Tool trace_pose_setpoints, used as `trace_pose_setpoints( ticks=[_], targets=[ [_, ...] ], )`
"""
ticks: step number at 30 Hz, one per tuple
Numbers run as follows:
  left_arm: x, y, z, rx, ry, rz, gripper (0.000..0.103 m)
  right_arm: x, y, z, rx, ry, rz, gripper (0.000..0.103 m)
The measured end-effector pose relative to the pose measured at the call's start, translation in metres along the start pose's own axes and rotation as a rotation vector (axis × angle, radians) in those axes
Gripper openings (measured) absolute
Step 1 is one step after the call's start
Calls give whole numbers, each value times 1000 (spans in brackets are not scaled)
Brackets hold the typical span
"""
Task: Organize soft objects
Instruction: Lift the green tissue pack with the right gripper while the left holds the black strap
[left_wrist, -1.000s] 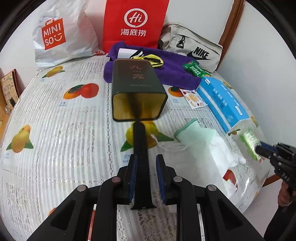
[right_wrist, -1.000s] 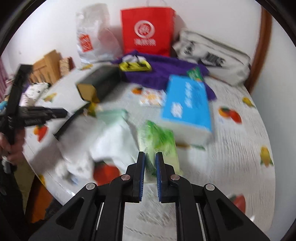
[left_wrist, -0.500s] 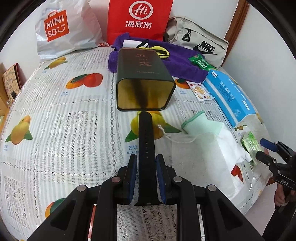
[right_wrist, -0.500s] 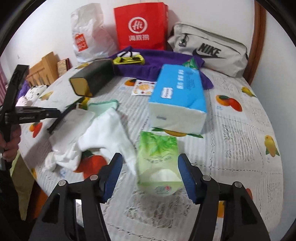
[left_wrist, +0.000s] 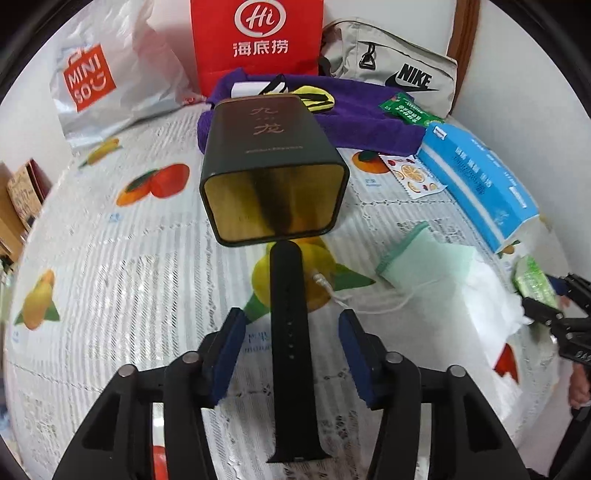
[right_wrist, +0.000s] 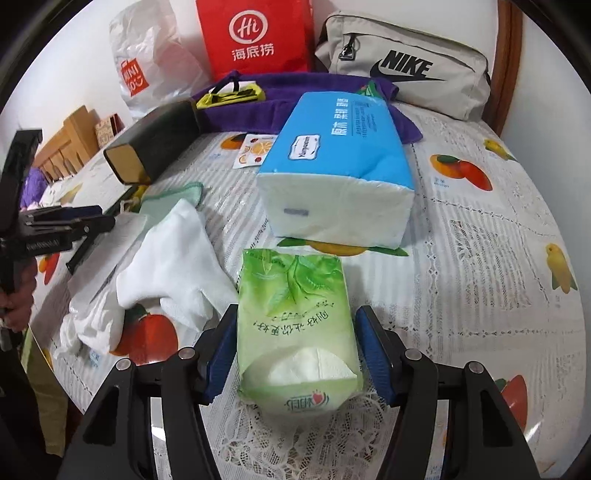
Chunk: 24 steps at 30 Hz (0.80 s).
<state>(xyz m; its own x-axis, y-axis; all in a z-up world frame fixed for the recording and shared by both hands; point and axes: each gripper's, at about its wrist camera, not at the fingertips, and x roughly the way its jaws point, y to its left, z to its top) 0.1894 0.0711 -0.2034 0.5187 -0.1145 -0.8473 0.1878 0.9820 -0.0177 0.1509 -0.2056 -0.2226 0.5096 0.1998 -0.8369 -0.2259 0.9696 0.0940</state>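
A black watch strap (left_wrist: 290, 350) lies flat on the tablecloth, its far end just in front of the mouth of a dark green tin (left_wrist: 273, 166) lying on its side. My left gripper (left_wrist: 291, 347) straddles the strap; its jaws are opening and the blue pads (left_wrist: 229, 347) stand clear of it. A green tissue pack (right_wrist: 295, 317) rests on the table between the jaws of my right gripper (right_wrist: 295, 350), which stands open with a pad close to each side. A white cloth (right_wrist: 173, 266) and a pale green cloth (right_wrist: 177, 195) lie between the two grippers.
A big blue tissue pack (right_wrist: 332, 166) lies behind the green one. At the back are a purple towel (left_wrist: 362, 118), a red paper bag (left_wrist: 258, 37), a white Miniso bag (left_wrist: 96, 81) and a grey Nike bag (right_wrist: 406, 66). The table's edge runs close in front of my right gripper.
The left jaws, shut on the black strap before, have spread, and the strap now lies on the table. The right jaws opened wide and sank around the green tissue pack.
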Motion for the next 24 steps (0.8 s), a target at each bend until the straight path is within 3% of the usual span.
trace_pose_setpoints(
  ticks=[2, 3, 4, 12, 24],
  targets=[
    [-1, -1, 1, 8, -7, 6, 33, -1, 0, 1, -2, -9, -11, 52],
    [-1, -1, 0, 9, -9, 0, 23, -1, 0, 1, -7, -10, -14, 52],
    [-2, -2, 0, 16, -11, 0, 20, -1, 1, 1, -12, -13, -16, 52],
    [-15, 4, -2, -31, -16, -42, 20, -19, 2, 5, -10, -44, -2, 51],
    [-60, 13, -2, -103, -60, -75, 20, -44, 4, 17, -16, -66, 98, 51]
  ],
)
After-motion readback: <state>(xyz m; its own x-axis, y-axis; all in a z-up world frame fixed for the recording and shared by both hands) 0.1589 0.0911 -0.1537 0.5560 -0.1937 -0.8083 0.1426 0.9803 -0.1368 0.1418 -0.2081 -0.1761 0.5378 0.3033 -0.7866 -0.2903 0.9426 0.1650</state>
